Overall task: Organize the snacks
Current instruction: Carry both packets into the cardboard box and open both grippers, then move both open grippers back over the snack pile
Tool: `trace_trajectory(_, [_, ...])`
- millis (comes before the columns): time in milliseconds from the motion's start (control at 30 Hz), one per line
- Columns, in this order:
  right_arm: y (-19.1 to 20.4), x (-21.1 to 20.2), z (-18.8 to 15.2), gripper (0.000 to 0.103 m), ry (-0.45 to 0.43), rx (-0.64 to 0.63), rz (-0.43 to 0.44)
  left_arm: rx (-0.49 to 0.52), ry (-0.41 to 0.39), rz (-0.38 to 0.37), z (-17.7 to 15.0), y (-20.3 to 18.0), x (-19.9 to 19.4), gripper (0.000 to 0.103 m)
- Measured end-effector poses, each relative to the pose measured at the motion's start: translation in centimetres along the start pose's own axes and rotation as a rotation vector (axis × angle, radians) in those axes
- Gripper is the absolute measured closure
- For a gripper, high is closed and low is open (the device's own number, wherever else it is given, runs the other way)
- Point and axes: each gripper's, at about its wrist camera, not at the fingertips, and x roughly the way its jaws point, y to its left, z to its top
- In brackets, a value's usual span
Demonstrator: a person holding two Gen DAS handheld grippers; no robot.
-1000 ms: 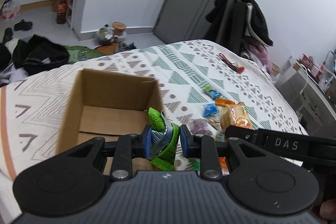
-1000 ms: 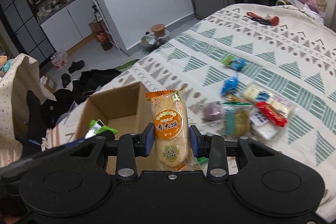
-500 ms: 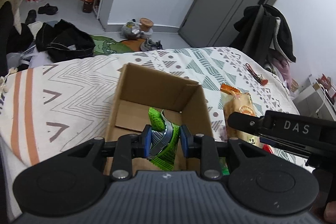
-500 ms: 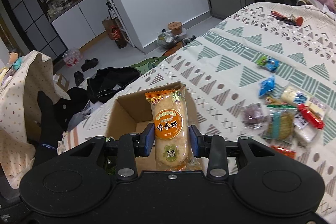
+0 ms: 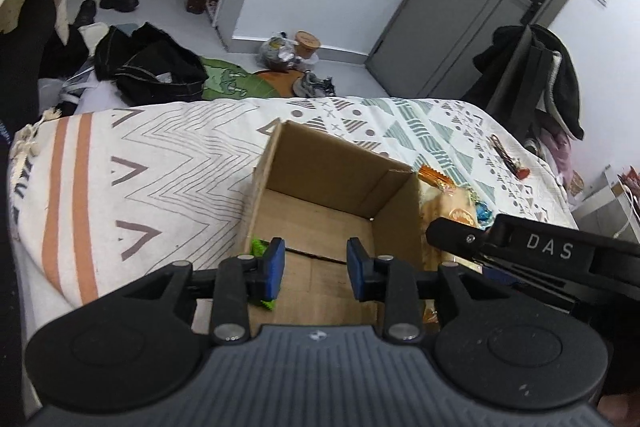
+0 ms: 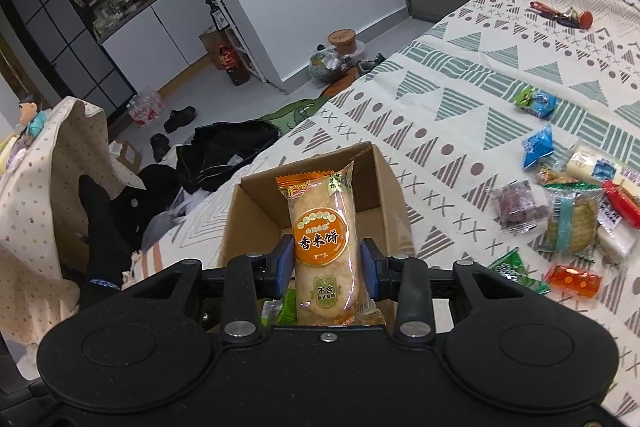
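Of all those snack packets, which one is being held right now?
The orange rice cracker packet, upright between the right gripper's jaws over the box. The others lie loose on the bedspread; the left gripper holds nothing.

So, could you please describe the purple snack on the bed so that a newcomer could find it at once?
Start at the cardboard box on the patterned bedspread and look to its right, where loose snacks lie in a cluster. The purple snack is the cluster's nearest piece to the box, beside a green-banded cracker pack. It alone is a clear wrapper with dark purple contents.
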Motion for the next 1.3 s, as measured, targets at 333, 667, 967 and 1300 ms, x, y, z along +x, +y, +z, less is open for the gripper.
trace_trajectory(333, [-1.7,-0.2,-0.1,0.042,0.013,0.05,0.04,-0.045,-0.008,0.08,0.6,0.3,-0.1,0.02])
trace_trajectory(667, [-6.1,-5.2,-0.8,0.009,-0.054,-0.04,-0.068,0.1,0.027,0.061,-0.7,-4.4,0.2,0.016])
trace_trajectory(967, [-10.4,-8.3,-1.3,0.0,-0.109,-0.022,-0.13,0.195,0.04,0.03,-2.3,-8.3,-0.2,0.016])
trace_trajectory(1300, [-14.8,-10.2,-1.9,0.0,-0.122,0.028,-0.164,0.239,0.035,0.025,-3.3,-11.6,-0.7,0.016])
